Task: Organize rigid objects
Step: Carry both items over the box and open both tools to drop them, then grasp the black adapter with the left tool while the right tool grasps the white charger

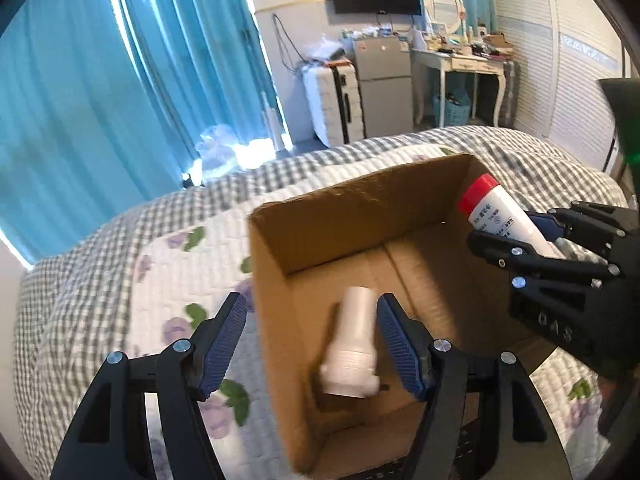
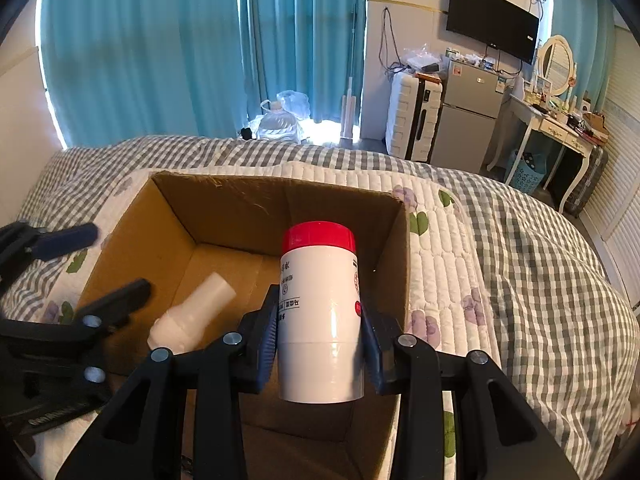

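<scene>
A white bottle (image 2: 320, 312) with a red cap is clamped mid-body in the right claw (image 2: 320, 344) above the cardboard box (image 2: 224, 208). It looks stiff, light and smooth, so slipping is possible. The left claw (image 1: 310, 344) is spread apart over a white plastic fitting (image 1: 354, 344) in the box.

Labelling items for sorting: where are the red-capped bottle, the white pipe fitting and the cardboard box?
red-capped bottle (image 2: 320, 316), right wrist view, white body.
white pipe fitting (image 1: 354, 344), left wrist view, mid-body.
cardboard box (image 2: 240, 204), right wrist view, far inner wall.

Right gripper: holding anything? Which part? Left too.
Right gripper is shut on the red-capped white bottle, fingers clamping its lower body, cap end forward over the cardboard box. Left gripper is open, holding nothing.
</scene>
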